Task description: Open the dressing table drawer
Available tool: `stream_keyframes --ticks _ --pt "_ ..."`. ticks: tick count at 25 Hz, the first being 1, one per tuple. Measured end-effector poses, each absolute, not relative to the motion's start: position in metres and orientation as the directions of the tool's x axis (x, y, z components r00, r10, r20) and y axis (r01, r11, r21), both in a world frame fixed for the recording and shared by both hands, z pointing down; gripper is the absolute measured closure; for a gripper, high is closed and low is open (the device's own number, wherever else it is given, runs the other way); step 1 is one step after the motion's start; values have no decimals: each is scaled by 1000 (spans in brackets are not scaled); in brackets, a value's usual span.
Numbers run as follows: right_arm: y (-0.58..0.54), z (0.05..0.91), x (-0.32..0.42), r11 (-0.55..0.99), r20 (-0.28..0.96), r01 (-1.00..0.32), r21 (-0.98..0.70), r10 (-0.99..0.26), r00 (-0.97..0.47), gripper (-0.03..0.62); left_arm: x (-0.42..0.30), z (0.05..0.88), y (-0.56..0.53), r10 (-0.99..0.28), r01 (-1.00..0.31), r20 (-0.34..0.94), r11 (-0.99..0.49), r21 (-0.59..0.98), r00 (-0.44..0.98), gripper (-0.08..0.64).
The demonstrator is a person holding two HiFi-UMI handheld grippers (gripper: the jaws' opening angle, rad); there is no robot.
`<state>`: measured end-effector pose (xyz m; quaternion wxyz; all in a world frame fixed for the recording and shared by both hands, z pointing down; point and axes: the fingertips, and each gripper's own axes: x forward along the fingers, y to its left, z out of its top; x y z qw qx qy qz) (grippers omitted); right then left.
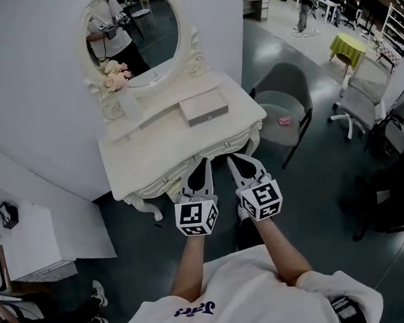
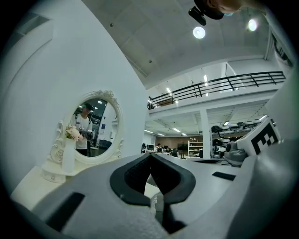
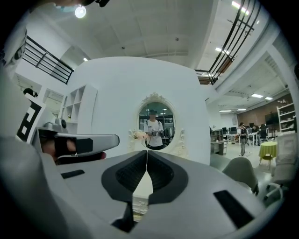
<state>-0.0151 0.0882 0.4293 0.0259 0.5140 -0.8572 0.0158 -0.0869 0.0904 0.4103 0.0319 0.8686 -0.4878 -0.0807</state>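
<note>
The cream dressing table [image 1: 146, 155] stands against the white wall, with an oval mirror [image 1: 136, 30], a vase of pale flowers [image 1: 117, 77] and a small grey box [image 1: 203, 110] on top. Its drawer front [image 1: 172, 180] runs under the near edge, with small knobs [image 1: 165, 179]. My left gripper [image 1: 201, 166] and right gripper [image 1: 235, 160] sit side by side just before that front, tips pointing at it, both shut and empty. The left gripper [image 2: 150, 158] looks level past the mirror [image 2: 96, 126]. The right gripper [image 3: 146, 154] faces the mirror [image 3: 156, 126].
A grey chair [image 1: 285, 105] with a small pink item [image 1: 284, 121] on its seat stands right of the table. Office chairs [image 1: 357, 103] and a yellow table [image 1: 347, 45] lie further right. A white cabinet [image 1: 27, 241] sits at the left. Dark floor surrounds me.
</note>
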Motion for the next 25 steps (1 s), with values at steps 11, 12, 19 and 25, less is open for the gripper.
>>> stream_keyframes --ticks 11,12,19,25 --pt "-99 418 22 562 74 -826 -40 -823 -563 580 -54 398 -85 -919 -916 -106 -390 97 380 548" --pt "-113 417 27 567 77 -823 -38 -819 -568 580 -48 399 -98 -923 -921 -101 -379 90 371 548" --pt "-184 447 48 599 138 -793 -106 -781 -609 580 -40 434 -164 -960 -934 -43 -278 224 275 548" --pt "-220 504 45 595 238 -786 -170 -749 -618 578 -48 474 -197 -961 -936 17 -266 232 277 548"
